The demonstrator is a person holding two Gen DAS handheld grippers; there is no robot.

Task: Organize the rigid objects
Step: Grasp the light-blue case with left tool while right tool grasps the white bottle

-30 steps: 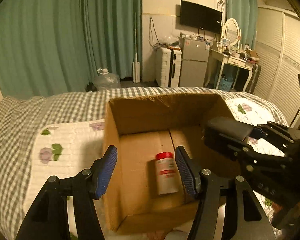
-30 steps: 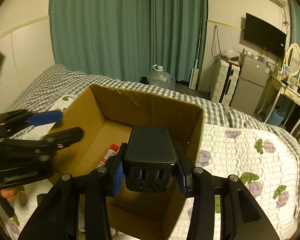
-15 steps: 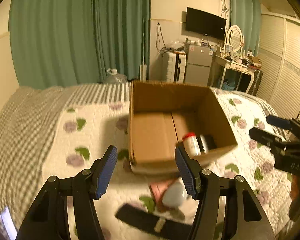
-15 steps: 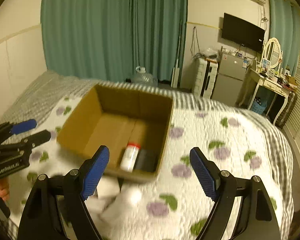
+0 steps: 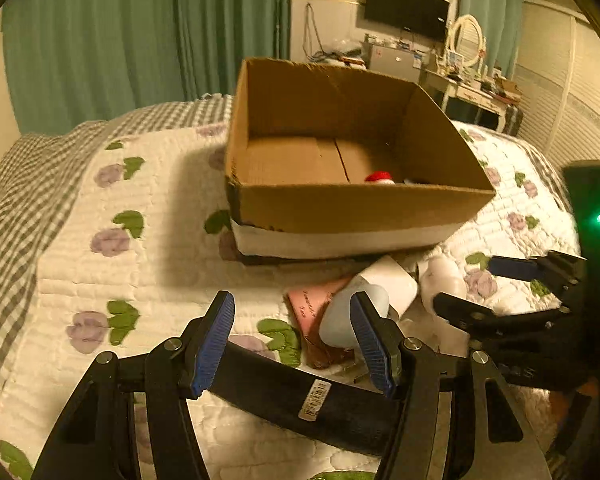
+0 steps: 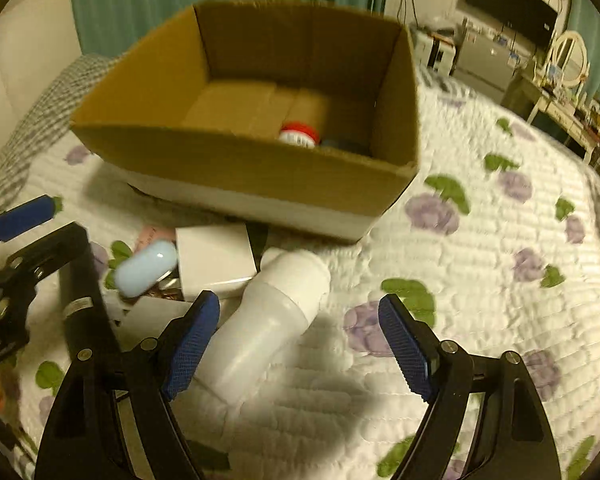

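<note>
An open cardboard box (image 5: 352, 204) (image 6: 236, 160) stands on the quilted bed; a red-capped bottle (image 6: 299, 135) (image 5: 379, 177) and a dark object lie inside. In front of it lie a pale blue capsule-shaped object (image 6: 146, 267) (image 5: 350, 316), a white box (image 6: 214, 260), a white bottle (image 6: 268, 316), a pink packet (image 5: 316, 312) and a long black bar (image 5: 300, 396) (image 6: 86, 304). My left gripper (image 5: 292, 344) is open low over the black bar, near the blue object. My right gripper (image 6: 298, 348) is open and empty, low over the white bottle.
The bed has a white floral quilt (image 6: 480, 248) with a checked edge (image 5: 12, 200). Green curtains (image 5: 140, 32) hang behind. A TV, fridge and dressing table (image 5: 472, 92) stand at the far right.
The right gripper opened and released the black charger into the box. Both grippers then pulled back and dropped low in front of the box, over the loose objects.
</note>
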